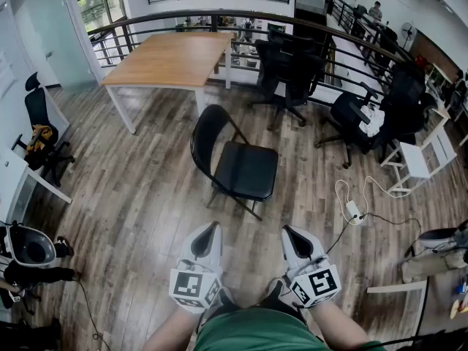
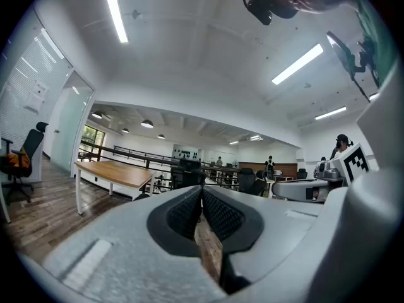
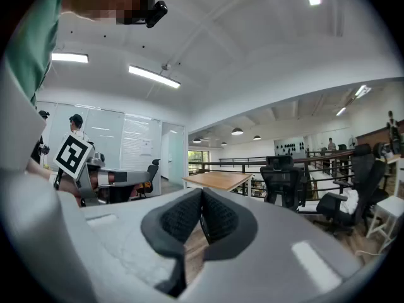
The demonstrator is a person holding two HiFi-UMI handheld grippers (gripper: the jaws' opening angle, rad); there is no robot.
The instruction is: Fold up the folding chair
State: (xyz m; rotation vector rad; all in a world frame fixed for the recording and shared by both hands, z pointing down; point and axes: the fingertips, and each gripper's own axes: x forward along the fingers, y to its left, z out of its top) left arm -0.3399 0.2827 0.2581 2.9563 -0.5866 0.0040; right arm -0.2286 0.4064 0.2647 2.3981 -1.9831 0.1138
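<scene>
A black folding chair (image 1: 235,163) stands unfolded on the wood floor in the head view, its seat toward me and its rounded back to the left. My left gripper (image 1: 212,229) and right gripper (image 1: 291,232) are held low in front of me, side by side, short of the chair and apart from it. Both are shut with nothing between the jaws. In the left gripper view the black pads (image 2: 202,190) meet; the right gripper view shows the same closed pads (image 3: 202,194). Both point level, so the chair is hidden behind the jaws in those views.
A wooden table (image 1: 170,57) stands beyond the chair, with black office chairs (image 1: 287,72) along a railing (image 1: 219,17). A white cable and power strip (image 1: 352,209) lie on the floor at right. A white stool (image 1: 418,159) and another office chair (image 1: 40,126) flank the space.
</scene>
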